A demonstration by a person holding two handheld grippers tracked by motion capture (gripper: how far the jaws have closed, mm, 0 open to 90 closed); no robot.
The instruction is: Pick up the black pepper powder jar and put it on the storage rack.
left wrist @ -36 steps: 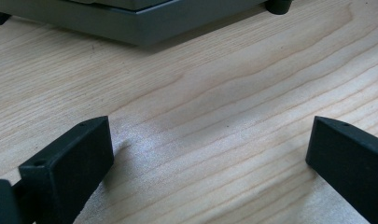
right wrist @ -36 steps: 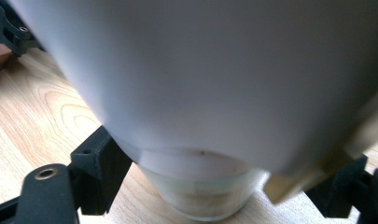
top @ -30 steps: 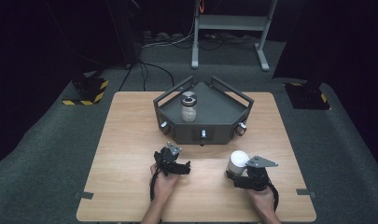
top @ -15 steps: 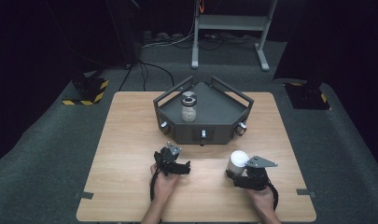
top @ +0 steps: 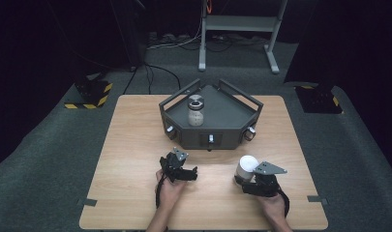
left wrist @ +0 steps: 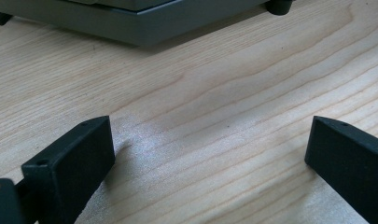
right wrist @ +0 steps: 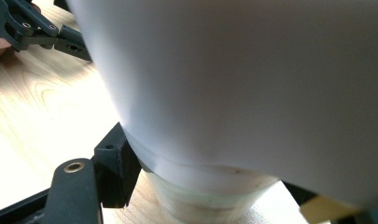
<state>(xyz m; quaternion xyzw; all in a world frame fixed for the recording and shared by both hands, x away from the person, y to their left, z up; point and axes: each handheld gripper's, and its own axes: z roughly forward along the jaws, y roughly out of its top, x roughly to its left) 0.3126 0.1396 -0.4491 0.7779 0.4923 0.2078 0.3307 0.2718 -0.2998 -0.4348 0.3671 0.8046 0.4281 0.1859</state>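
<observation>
High view: on the desk, the right tongs pinch a white bottle standing near the front edge; the left tongs rest spread and empty. A second bottle already stands on the grey tray. Left gripper view: jaws wide apart over bare wood. Right gripper view: the bottle is gripped low, the jaws having just closed on it; lifting remains.

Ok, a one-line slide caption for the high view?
Right gripper shut on a white jar, left gripper open, on the wooden table.
</observation>
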